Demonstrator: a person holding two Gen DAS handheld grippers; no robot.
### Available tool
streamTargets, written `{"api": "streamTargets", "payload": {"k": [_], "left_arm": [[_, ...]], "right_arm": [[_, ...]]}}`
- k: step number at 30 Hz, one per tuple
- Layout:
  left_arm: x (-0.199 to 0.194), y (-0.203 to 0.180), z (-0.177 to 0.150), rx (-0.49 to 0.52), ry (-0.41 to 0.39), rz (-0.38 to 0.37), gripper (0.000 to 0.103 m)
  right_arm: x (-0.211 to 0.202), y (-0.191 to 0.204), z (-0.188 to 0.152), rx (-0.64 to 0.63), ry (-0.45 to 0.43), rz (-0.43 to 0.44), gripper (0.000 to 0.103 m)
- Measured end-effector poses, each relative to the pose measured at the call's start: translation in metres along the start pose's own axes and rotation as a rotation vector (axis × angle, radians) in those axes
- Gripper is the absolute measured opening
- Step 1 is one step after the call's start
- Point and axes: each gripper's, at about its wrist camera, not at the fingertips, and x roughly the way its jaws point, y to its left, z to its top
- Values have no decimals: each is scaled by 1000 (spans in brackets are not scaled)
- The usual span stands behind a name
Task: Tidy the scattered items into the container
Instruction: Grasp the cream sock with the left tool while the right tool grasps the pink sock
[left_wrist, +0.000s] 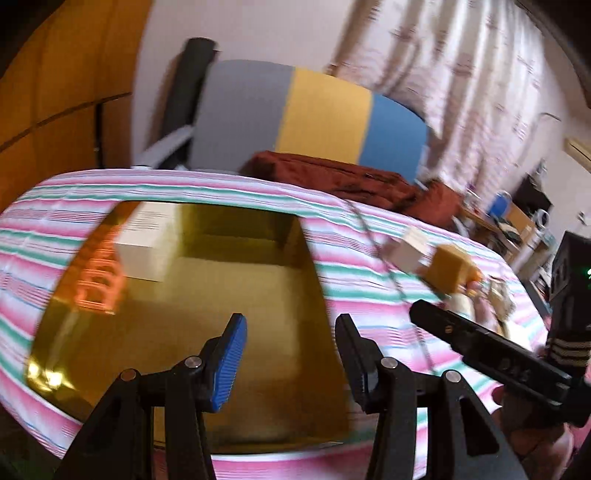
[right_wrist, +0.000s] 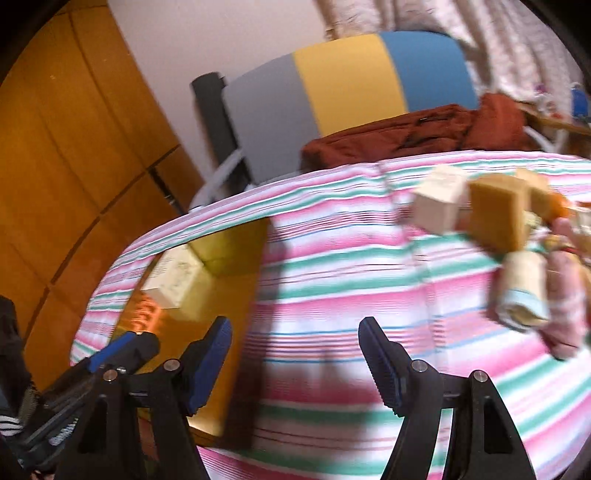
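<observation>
Jaws of both grippers, left (left_wrist: 291, 354) and right (right_wrist: 295, 354), are being held apart, empty. Gold box (left_wrist: 184, 295) is lying left, white carton (left_wrist: 147, 247) inside; scattered blocks (right_wrist: 476, 206) far right. Nearest block should be approached squarely.

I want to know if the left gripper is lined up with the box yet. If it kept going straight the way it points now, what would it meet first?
Probably the gold box: the left gripper, jaws open and empty, points down into its open interior, so it would likely meet the bare floor, right of the white carton inside. Blur leaves depth uncertain.
</observation>
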Motion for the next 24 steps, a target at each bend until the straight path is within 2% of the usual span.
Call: {"api": "streamTargets", "payload": {"k": [4,7,12,16,21,24], "left_arm": [[8,-36,-12,27,54,-73,50],[17,-59,-24,59,98,-105,50],[32,-90,-32,135,146,-119,50],[48,-111,-29,170,160,-136,50],[68,-135,-20,215,178,-181,50],[79,-151,-18,251,190,-201,50]], "right_arm": [[-23,-39,-15,-2,-43,-98,67],[-38,-74,-27,42,-72,-184,67],[-53,-133,-38,133,-104,-332,67],[-50,-169,-29,123,-118,-418,66],[-30,-196,-15,103,-114,-419,60],[-22,-211,-15,148,-107,-360,48]]}}
